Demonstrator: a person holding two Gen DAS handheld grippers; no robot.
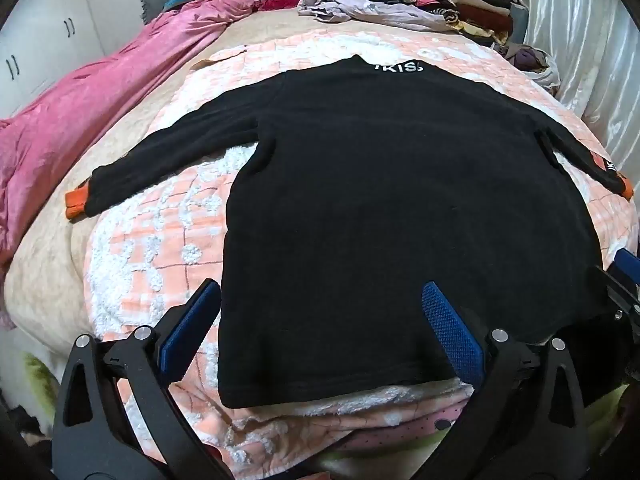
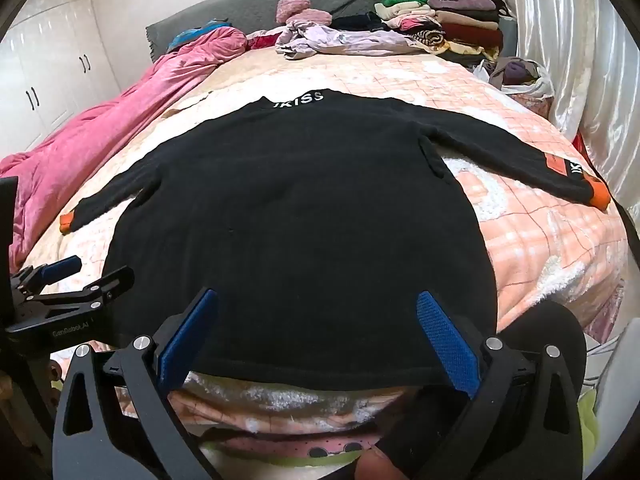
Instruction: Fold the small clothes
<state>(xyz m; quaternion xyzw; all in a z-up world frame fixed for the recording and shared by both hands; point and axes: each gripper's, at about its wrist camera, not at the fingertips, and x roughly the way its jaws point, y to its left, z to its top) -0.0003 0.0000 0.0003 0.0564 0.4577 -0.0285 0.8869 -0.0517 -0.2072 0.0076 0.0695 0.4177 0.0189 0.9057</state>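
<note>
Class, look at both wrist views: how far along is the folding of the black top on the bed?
Done: the black top lies spread flat on the blanket, both sleeves out; folded clothes are stacked at the far end. In hand: nothing; the left gripper and right gripper hang open over the hem. Left: every fold, starting with the orange-cuffed sleeves.

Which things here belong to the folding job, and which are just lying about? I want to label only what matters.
Job:
black sweater, spread flat
left gripper, open
right gripper, open

Lying about:
pink quilt
stack of folded clothes
crumpled lilac garment
checked blanket beneath the sweater
</note>
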